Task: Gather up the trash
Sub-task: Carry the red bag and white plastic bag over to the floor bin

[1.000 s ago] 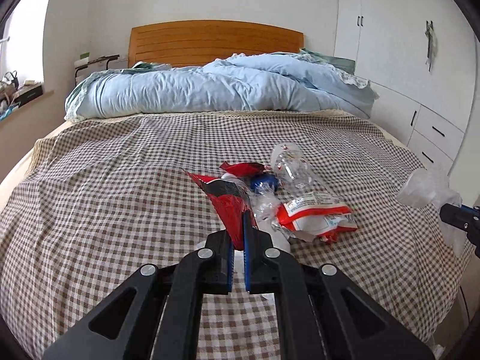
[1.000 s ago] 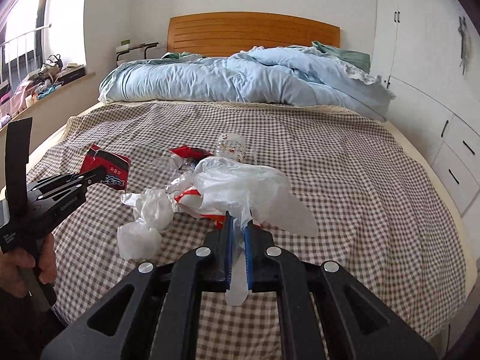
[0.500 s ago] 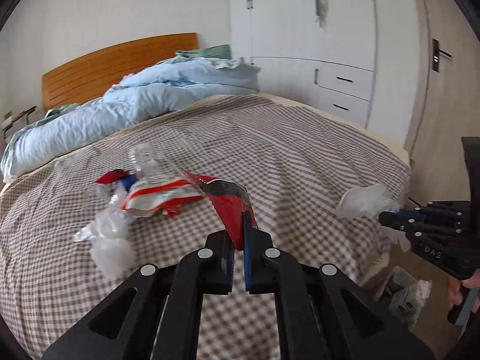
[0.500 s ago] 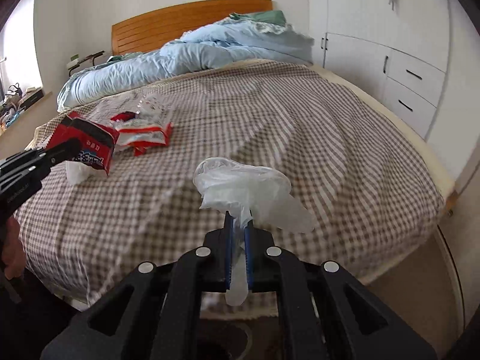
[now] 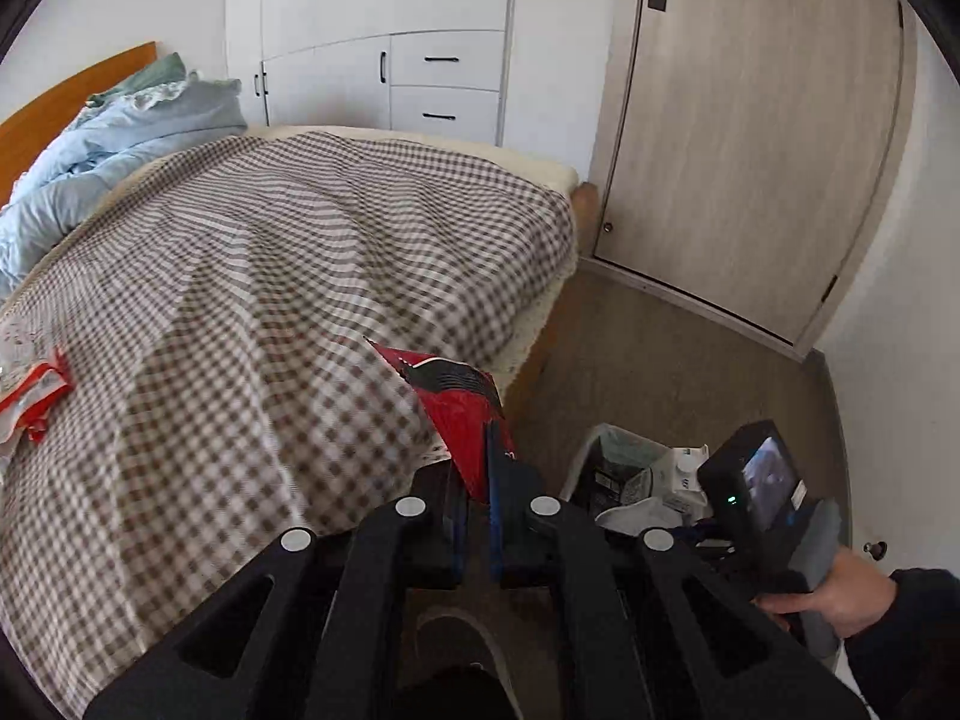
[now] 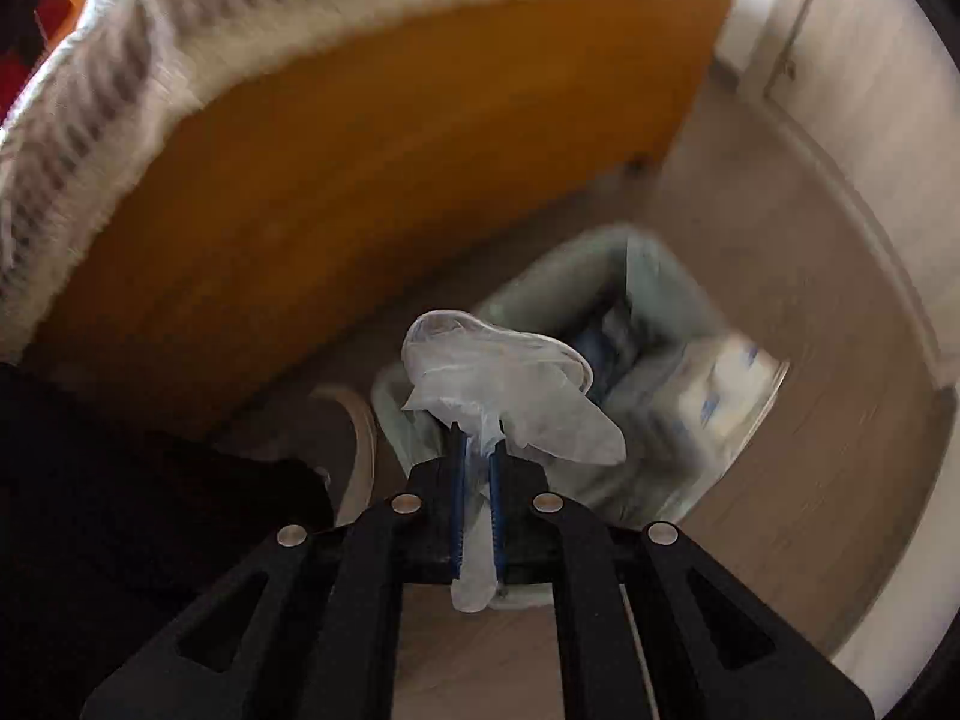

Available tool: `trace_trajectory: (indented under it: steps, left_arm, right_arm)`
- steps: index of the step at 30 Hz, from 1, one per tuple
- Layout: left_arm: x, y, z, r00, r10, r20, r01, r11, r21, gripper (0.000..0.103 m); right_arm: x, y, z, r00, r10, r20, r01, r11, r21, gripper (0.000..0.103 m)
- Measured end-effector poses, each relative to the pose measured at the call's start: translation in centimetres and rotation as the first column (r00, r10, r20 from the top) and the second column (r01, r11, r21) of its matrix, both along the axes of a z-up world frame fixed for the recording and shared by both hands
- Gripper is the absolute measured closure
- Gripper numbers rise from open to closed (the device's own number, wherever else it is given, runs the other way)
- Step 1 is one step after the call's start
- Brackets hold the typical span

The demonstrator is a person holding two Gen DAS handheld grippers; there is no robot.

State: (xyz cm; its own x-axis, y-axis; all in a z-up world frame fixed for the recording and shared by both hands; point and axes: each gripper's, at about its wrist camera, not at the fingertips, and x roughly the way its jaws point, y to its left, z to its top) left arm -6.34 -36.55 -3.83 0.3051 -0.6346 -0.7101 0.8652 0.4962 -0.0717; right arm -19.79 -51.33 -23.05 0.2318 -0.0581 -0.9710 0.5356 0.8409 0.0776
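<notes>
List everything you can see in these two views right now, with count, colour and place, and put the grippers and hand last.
Red wrapper: one, red and black, clamped in the left gripper.
Plastic bag: one, clear white, clamped in the right gripper, over the trash bin.
Trash bin: one, pale liner, on the floor by the bed's foot, holding trash.
Snack packet: one, red and white, on the bed.
Bed: one, brown checked cover.
Duvet: one, light blue, at the headboard end.
Door: one, pale wood, shut.
Left gripper: black, shut.
Right gripper: black, shut.
Right hand: one, holding the right gripper's handle.
</notes>
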Motion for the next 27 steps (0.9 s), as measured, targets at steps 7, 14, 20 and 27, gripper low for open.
trace_trajectory:
  steps: [7, 14, 20, 27]
  left_arm:
    - [-0.6, -3.6, -4.0, 0.993, -0.027, -0.111, 0.036, 0.996, 0.076, 0.101]
    - [-1.2, -7.0, -7.9, 0.976, -0.048, -0.214, 0.083, 0.984, 0.155, 0.101]
    - [-2.6, -12.8, -13.3, 0.931, -0.102, -0.351, 0.206, 0.94, 0.273, 0.1]
    - [-4.3, -16.7, -21.2, 0.852, -0.08, -0.518, 0.316, 0.867, 0.386, 0.099]
  right_arm:
    - [0.1, -2.3, -6.2, 0.993, -0.108, -0.047, 0.114, 0.984, 0.138, 0.062]
    - [-0.9, -3.4, -4.8, 0.981, -0.193, 0.012, 0.19, 0.973, 0.128, 0.05]
    - [-4.7, -6.0, 0.5, 0.958, -0.276, 0.072, 0.278, 0.961, -0.011, 0.049]
    - [-8.5, -7.0, 2.3, 0.947, -0.312, 0.074, 0.315, 0.948, -0.044, 0.043]
